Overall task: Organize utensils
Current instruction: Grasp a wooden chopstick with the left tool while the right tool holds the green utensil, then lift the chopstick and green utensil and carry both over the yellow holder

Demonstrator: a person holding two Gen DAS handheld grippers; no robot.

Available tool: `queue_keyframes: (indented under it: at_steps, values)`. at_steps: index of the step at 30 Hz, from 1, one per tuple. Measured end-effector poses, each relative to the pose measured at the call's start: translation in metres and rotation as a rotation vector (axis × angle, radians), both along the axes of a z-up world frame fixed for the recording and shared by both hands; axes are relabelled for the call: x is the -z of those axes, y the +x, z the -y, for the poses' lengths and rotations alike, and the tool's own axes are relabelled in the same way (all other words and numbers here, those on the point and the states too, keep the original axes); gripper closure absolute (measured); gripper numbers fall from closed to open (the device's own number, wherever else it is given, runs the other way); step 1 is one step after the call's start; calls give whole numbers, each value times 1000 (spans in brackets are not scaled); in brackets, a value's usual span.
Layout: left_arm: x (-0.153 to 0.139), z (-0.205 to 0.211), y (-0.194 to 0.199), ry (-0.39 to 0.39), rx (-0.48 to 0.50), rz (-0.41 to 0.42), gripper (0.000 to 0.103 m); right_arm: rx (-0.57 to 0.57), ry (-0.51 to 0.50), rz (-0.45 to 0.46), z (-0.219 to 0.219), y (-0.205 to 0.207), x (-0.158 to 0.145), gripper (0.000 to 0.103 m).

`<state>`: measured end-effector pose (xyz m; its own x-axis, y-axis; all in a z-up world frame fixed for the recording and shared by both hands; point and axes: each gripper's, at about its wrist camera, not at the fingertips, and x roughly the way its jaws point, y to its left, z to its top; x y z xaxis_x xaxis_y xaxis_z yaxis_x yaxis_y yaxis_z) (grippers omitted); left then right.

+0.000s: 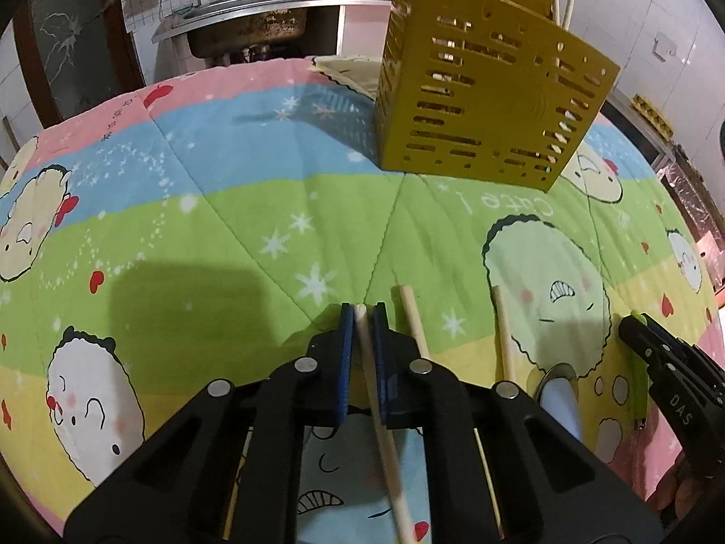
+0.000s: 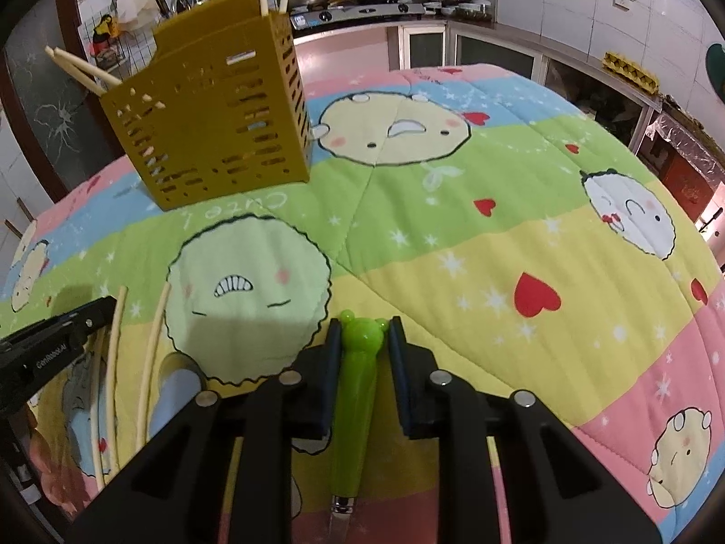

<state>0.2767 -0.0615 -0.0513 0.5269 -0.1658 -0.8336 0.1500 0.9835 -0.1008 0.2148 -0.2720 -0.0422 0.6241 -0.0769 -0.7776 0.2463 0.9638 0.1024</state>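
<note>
The left claw point(image 1: 364, 313) is clamped on a pale chopstick point(image 1: 378, 417), two more chopsticks point(image 1: 414, 322) lying just beside it at three o'clock on the quilt point(image 1: 226, 208); the yellow utensil holder point(image 1: 480, 90) stands at one o'clock. The right claw point(image 2: 364, 331) grips a green bear-headed utensil handle point(image 2: 355, 390); the holder sits at eleven o'clock.

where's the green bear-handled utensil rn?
Right wrist view, bottom centre: the green bear-handled utensil sits between the right tongs, on the quilt, right of the loose chopsticks.
</note>
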Motion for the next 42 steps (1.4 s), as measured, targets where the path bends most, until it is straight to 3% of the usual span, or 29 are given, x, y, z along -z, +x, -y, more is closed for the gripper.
queue_keyframes:
  at_steps: [6,17,28,42]
  values:
    - [-25,-2,-12,-20,0,86,98,0,-9,97,1,-10,-26,82]
    - [-97,-15,-48,-90,-2,363,98,12,-60,322,2,-33,-80,82]
    - [-143,-21,-79,-81,-27,620,98,8,-129,498,-4,-45,-118,83]
    - [-143,-27,-65,-98,-57,668,98,-16,-159,527,-9,-36,-130,84]
